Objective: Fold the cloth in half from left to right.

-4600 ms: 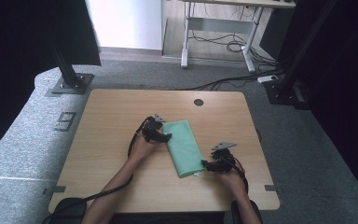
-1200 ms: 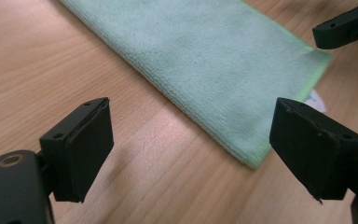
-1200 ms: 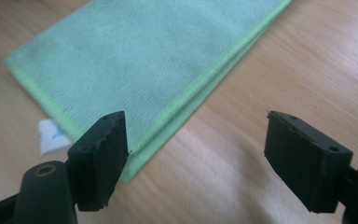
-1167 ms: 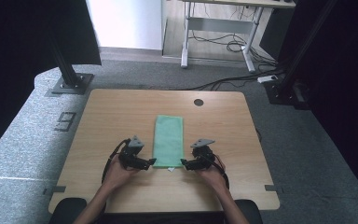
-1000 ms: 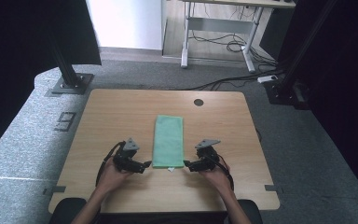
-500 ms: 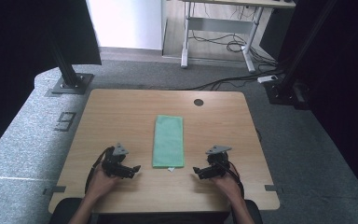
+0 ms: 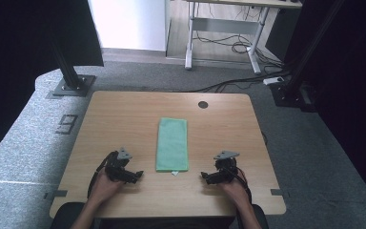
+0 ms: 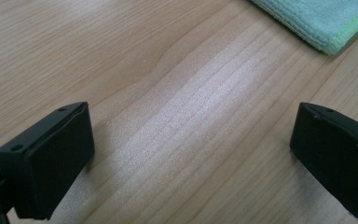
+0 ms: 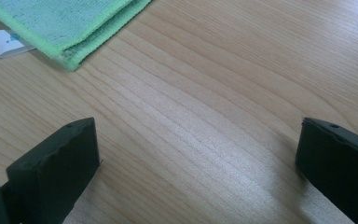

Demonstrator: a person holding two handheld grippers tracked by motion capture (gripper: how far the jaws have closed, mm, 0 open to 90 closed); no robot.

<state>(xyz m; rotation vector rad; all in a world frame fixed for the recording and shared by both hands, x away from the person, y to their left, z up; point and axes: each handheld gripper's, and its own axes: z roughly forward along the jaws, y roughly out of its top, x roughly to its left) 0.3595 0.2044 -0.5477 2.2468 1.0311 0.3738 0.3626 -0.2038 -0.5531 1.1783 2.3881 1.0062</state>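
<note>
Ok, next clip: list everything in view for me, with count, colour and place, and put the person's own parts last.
Folded cloth: one, light green, flat at the table's middle, long side running away from the person.
Label: one, white, sticking out at the cloth's near edge.
Table: one, light wood, with a dark round hole near its far edge.
Desk frame: one, pale grey, on the floor beyond the table, cables under it.
Left gripper: one, black, near edge left of the cloth, jaws open, nothing between them.
Right gripper: one, black, near edge right of the cloth, jaws open, nothing between them.
</note>
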